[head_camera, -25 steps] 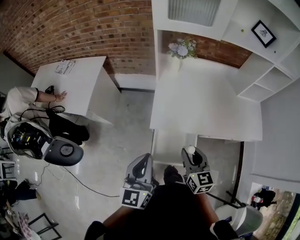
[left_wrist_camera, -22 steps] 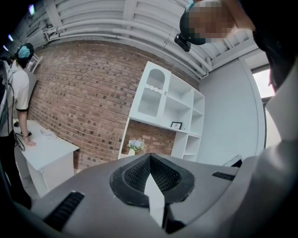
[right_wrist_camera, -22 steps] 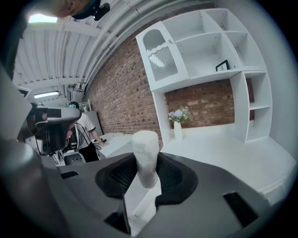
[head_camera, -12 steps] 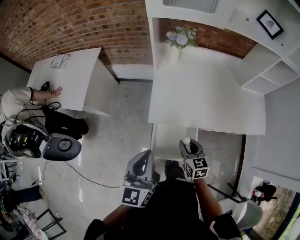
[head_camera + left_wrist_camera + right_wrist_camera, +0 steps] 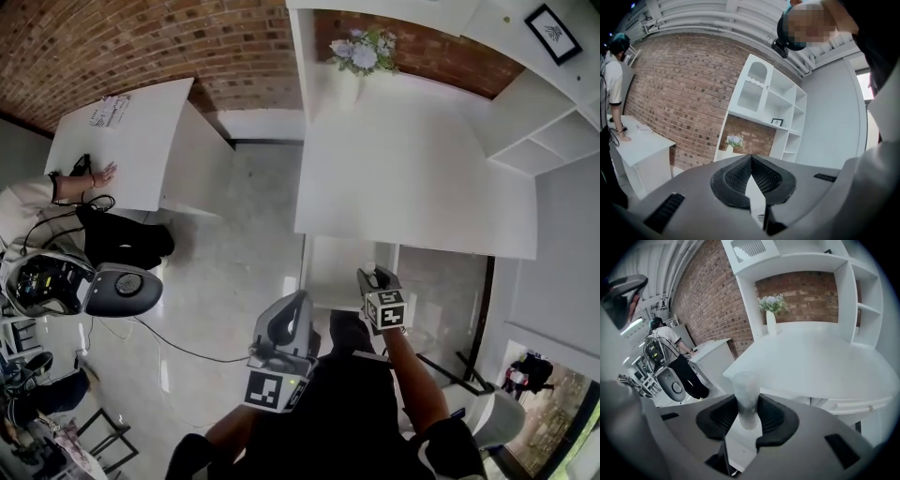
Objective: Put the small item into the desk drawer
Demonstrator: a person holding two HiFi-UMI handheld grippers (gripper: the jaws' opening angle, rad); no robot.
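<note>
Your right gripper (image 5: 375, 276) has its fingers clamped on the small frosted item (image 5: 746, 392), at lower centre of the head view, near the white worktop (image 5: 412, 178). The fingers of your left gripper (image 5: 751, 158) are pressed together, empty.

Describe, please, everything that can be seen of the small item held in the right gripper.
The small item is a pale, frosted, translucent cylinder with a rounded near end, perhaps plastic. It lies along the jaws of the right gripper, whose two dark ribbed pads press on its sides. Its far end sticks out beyond them. It is held in the air in front of the white desk and touches nothing else. No label or cap can be made out.
</note>
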